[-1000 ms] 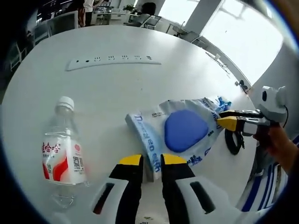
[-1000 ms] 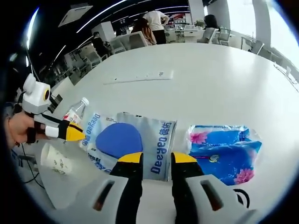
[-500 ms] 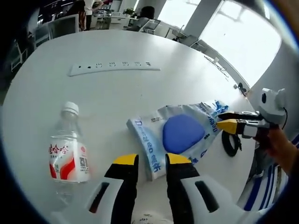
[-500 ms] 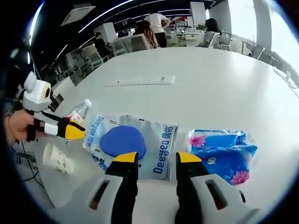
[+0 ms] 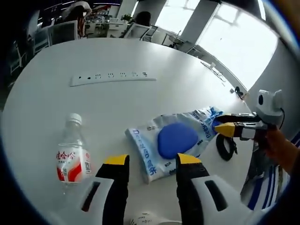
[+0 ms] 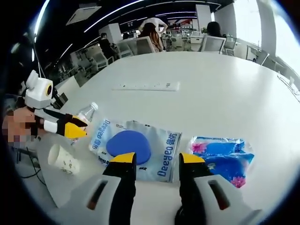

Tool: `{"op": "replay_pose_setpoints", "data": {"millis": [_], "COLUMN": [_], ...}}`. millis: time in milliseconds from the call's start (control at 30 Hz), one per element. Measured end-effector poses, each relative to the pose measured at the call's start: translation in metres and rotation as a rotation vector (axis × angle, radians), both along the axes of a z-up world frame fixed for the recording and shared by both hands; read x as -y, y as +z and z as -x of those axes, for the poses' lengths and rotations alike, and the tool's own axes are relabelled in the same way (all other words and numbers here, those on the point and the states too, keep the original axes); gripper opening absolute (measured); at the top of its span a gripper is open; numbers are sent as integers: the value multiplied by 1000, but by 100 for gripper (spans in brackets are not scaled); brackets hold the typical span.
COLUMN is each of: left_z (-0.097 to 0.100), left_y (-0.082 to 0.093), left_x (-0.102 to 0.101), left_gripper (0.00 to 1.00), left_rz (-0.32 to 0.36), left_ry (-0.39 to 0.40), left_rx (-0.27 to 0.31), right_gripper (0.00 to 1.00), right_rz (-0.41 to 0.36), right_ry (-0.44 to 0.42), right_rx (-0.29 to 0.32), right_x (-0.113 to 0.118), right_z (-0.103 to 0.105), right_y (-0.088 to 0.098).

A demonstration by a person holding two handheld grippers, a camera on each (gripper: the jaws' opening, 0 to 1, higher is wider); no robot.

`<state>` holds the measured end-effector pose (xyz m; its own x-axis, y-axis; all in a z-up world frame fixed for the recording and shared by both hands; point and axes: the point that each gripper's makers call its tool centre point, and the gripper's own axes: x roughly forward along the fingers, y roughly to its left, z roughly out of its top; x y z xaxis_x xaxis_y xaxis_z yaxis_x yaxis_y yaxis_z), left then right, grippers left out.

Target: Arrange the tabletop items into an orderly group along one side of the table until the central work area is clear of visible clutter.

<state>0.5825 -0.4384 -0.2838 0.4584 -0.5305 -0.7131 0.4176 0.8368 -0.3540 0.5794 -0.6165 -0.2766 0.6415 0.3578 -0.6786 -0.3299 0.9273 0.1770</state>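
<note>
Left gripper view: left gripper (image 5: 147, 160) fingers released, wipes pack (image 5: 171, 140) just ahead, bottle (image 5: 72, 153) leftward. Right gripper view: right gripper (image 6: 157, 158) fingers released above the pack (image 6: 136, 147), tissue packet (image 6: 222, 155) rightward. Likely between grasps; next, close on one item.

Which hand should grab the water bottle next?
Probably the left. The bottle stands just beside the open left gripper, on its outer side. The right gripper would have to cross the wipes pack to reach it.
</note>
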Motion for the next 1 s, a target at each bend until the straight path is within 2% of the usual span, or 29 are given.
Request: {"op": "replay_pose_setpoints", "data": {"millis": [400, 1000], "left_z": [3, 14], "left_y": [26, 66], "left_x": [-4, -17], "left_gripper": [58, 72], "left_rz": [47, 131], "left_ry": [2, 9], "left_rx": [46, 99], "right_gripper": [44, 53], "right_rz": [-36, -60], "right_ry": [33, 96], "right_rx": [5, 20], "right_x": [-6, -16], "right_z": [2, 12], "right_y": [18, 44]}}
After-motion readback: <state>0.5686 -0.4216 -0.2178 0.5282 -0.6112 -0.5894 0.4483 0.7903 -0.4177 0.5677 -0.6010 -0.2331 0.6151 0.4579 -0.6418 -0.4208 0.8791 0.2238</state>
